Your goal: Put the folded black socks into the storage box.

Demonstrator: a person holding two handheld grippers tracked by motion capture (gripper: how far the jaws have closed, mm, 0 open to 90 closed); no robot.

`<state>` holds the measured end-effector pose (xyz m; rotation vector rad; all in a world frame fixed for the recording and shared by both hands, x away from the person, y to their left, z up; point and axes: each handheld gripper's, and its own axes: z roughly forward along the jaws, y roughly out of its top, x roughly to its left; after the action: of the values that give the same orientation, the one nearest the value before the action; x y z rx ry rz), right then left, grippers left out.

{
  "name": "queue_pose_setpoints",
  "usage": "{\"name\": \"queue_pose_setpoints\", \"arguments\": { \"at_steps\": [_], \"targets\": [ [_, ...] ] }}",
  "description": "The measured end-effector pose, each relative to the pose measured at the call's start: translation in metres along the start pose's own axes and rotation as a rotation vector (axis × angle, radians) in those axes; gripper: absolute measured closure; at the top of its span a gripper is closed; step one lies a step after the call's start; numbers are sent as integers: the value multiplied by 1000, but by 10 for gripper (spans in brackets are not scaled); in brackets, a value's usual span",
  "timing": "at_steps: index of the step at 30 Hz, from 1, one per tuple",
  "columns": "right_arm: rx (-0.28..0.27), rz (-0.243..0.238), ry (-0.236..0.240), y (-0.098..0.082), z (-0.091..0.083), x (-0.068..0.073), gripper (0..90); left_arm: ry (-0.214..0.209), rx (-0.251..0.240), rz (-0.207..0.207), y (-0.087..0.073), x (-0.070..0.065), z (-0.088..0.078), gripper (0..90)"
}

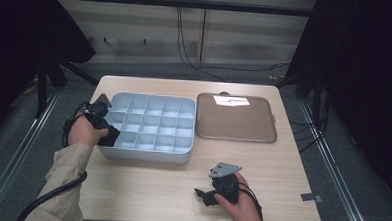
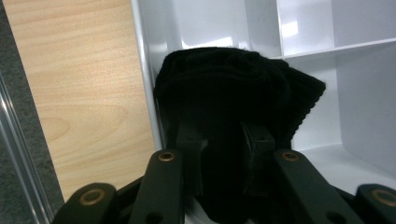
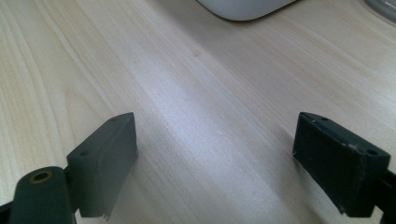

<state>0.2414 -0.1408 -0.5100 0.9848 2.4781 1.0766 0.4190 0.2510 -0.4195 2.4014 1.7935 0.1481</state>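
Observation:
A pale divided box with several compartments stands left of the table's middle. At its near-left corner compartment my left gripper reaches in over the left wall, shut on a black knitted cloth. In the left gripper view the cloth is bunched between the jaws and lies against the box's white wall. My right gripper rests low at the table's front, right of centre. Its jaws stand wide open over bare wood with nothing between them.
A flat grey-rimmed lid or tray lies right of the box, with a bright reflection at its far edge. The box's rounded corner sits ahead of the right gripper. Black stands and cables surround the wooden table.

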Motion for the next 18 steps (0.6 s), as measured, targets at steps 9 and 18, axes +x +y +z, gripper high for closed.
{"name": "queue_pose_setpoints", "arguments": {
  "at_steps": [9,18],
  "targets": [
    [0,1,1,0,0,0,131,-16,-20,-7,-3,1,0,710],
    [-2,1,1,0,0,0,131,-4,-19,-13,0,-2,-9,653]
  ]
}}
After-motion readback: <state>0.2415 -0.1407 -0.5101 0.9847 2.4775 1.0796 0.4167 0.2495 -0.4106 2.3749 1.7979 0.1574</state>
